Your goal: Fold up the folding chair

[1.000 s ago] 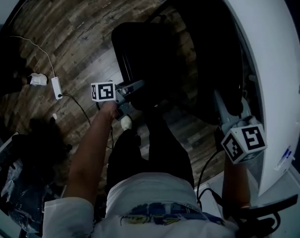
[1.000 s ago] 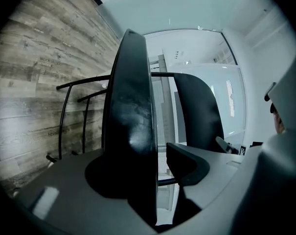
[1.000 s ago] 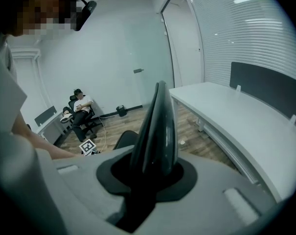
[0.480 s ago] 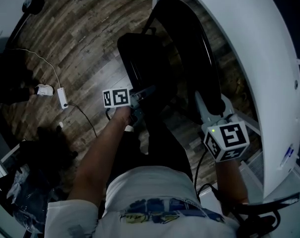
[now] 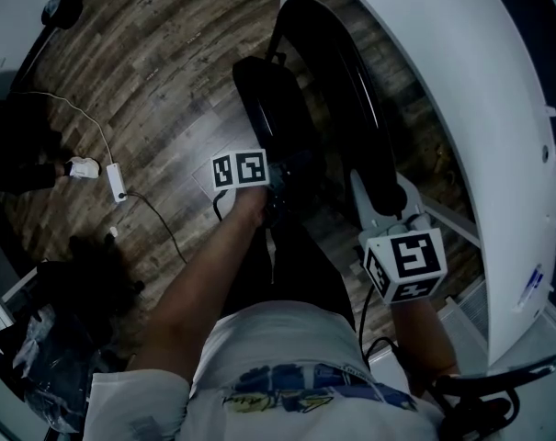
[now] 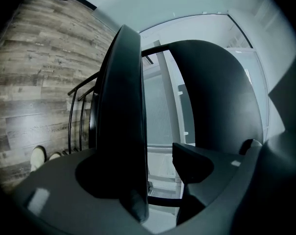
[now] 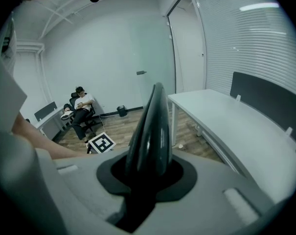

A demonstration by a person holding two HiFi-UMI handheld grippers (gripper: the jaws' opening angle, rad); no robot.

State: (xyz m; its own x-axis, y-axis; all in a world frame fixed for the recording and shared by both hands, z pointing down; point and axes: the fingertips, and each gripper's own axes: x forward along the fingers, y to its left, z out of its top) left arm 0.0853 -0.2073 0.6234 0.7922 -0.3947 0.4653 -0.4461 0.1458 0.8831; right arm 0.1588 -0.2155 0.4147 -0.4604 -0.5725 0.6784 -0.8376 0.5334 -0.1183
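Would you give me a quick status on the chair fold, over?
Left gripper jaws opening, seat between them, ungripped. Right gripper shut on chair back. Seat nearly upright beside chair back. White table close on right.

no text, label or number can be read.

The wood-plank floor (image 5: 167, 72) is carrying the black folding chair (image 5: 278, 108), which is standing just ahead of the left gripper (image 5: 285, 184); that gripper's jaws are opening with the seat's edge between them. Well to that gripper's left, a white cable (image 5: 96, 122) is trailing across the planks to a small white adapter (image 5: 117, 180). A dark heap (image 5: 89, 274) is lying farther back on the same side.
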